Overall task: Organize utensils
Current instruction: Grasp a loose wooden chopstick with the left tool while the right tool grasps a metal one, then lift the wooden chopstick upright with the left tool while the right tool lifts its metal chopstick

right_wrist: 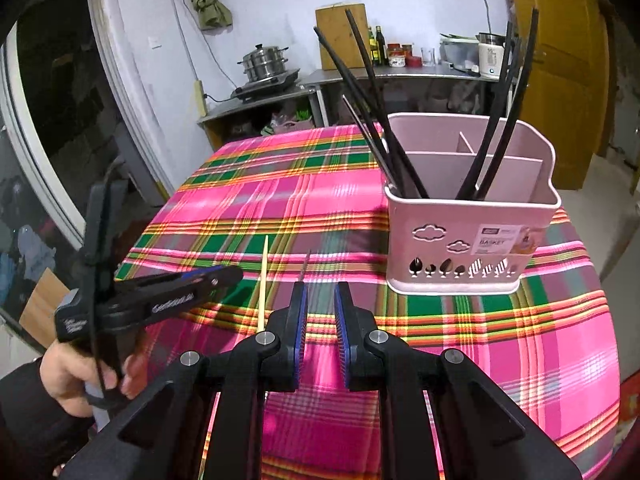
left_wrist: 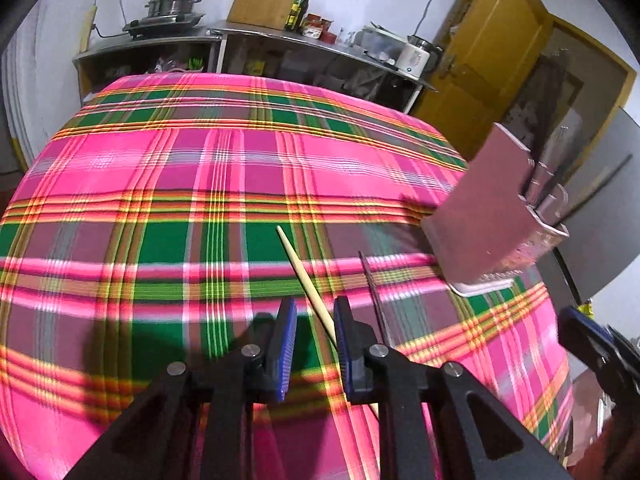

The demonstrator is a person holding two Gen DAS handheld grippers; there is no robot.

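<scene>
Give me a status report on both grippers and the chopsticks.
Left gripper open over light chopstick. Right gripper open, empty, above dark chopstick. Both lie on tablecloth; pink basket unobstructed.

A home kitchen: steamer pot (right_wrist: 263, 61) on stove, oil bottles (right_wrist: 377, 45).
</scene>
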